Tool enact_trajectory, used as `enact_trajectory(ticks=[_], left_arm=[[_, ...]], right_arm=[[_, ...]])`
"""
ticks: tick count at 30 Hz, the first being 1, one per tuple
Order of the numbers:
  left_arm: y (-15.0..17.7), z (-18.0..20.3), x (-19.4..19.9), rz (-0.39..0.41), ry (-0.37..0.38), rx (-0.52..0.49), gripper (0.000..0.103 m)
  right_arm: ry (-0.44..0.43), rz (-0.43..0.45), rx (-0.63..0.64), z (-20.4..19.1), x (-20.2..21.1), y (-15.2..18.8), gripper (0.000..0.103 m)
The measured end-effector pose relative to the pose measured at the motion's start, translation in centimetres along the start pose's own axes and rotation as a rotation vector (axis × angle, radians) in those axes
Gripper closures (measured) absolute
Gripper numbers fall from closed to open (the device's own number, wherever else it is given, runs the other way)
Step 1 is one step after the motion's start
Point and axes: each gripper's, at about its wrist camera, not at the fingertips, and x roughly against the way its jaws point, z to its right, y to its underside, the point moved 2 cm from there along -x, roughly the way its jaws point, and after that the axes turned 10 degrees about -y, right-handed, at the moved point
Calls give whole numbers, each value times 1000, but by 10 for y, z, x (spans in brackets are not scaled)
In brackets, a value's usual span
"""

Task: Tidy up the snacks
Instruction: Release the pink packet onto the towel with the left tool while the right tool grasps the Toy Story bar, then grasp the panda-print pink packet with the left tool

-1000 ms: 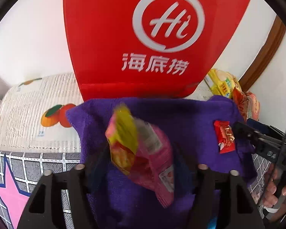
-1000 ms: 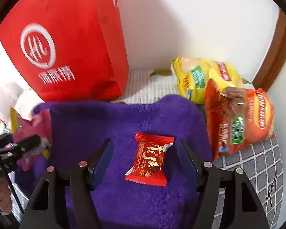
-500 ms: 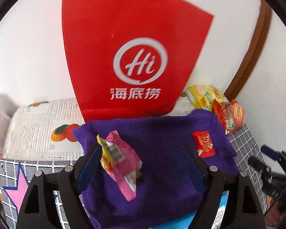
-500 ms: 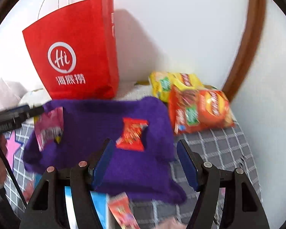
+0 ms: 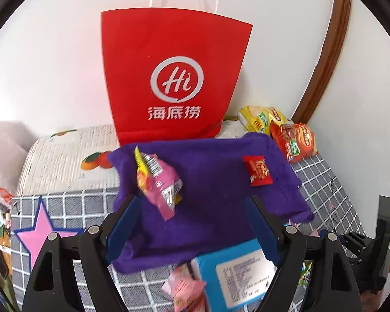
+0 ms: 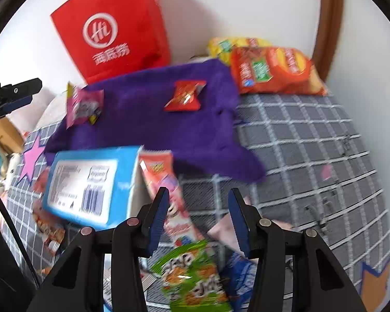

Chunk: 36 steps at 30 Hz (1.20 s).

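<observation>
Hovering with both grippers wide open, gripping nothing | left gripper (image 5: 192, 223): pink packet (image 5: 157, 182) lying just past its left finger on towel (image 5: 215, 197) | right gripper (image 6: 197, 215): green bag (image 6: 192, 273) lying below its fingers | risk: crowded, overlapping packets making the fingers snag a neighbour

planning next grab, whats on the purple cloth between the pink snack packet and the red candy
Nothing: in both views only bare purple cloth lies between the pink packet and the red candy.

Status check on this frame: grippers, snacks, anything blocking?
Left gripper open, empty. Right gripper open, empty. Pink packet and red packet lie on purple towel. Blue box beside right gripper.
</observation>
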Motion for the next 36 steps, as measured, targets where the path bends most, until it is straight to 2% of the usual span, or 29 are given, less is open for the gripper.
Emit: enact_trajectory(ticks=[4, 7, 10, 12, 14, 15, 16, 18, 19, 22, 27, 36], left_arm=[[11, -9, 8, -10, -16, 0, 21], [20, -18, 14, -17, -35, 11, 21], [28, -27, 17, -27, -47, 22, 21], [34, -33, 19, -37, -50, 32, 21], [39, -36, 21, -42, -50, 41, 21], [43, -38, 24, -43, -50, 46, 21], [45, -40, 25, -44, -49, 50, 21], [52, -45, 30, -45, -49, 59, 21], [55, -46, 32, -46, -49, 62, 21], [65, -48, 34, -55, -45, 64, 21], [84, -46, 35, -87, -29, 61, 21], [107, -44, 53, -84, -8, 70, 21]], right_arm=[[22, -35, 41, -5, -17, 4, 55], [-15, -64, 57, -9, -23, 5, 55], [6, -93, 86, -11, -33, 6, 54], [-21, -94, 73, -7, -36, 4, 54], [-64, -104, 44, -2, -38, 3, 61], [-79, -106, 36, 0, -39, 4, 76], [-73, -101, 35, 0, -38, 5, 79], [-53, -73, 30, 0, -32, 6, 84], [-76, -52, 12, -1, -25, 7, 85], [-130, 13, -30, -4, -7, 5, 85], [-118, 83, -20, -27, 28, 3, 85], [-86, 93, 4, -55, 76, 44, 85]])
